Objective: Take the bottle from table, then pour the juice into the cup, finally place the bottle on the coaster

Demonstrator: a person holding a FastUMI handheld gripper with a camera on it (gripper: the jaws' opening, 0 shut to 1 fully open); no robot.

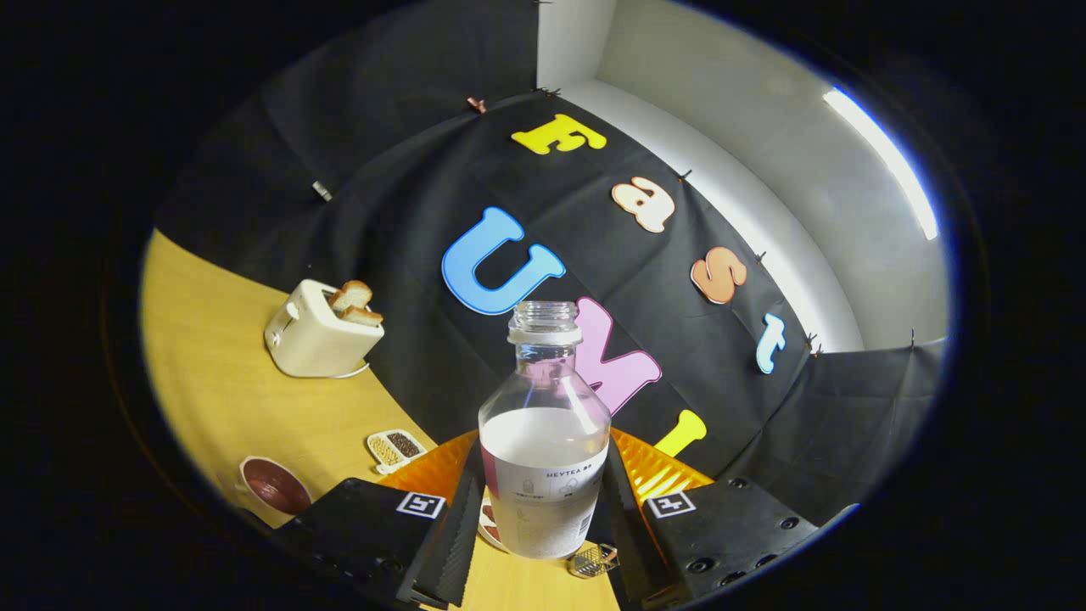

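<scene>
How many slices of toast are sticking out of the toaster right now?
2. Both stand side by side in the top of the toaster: one slice behind, the other slice in front. The gripper is shut on the bottle; more could sit hidden inside.

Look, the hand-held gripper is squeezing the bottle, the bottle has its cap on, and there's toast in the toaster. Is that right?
Almost. The bottle has no cap: its threaded neck is open at the top, as the gripper view shows. The rest holds: the hand-held gripper has both fingers pressed on the bottle's sides, and toast sticks out of the toaster.
</scene>
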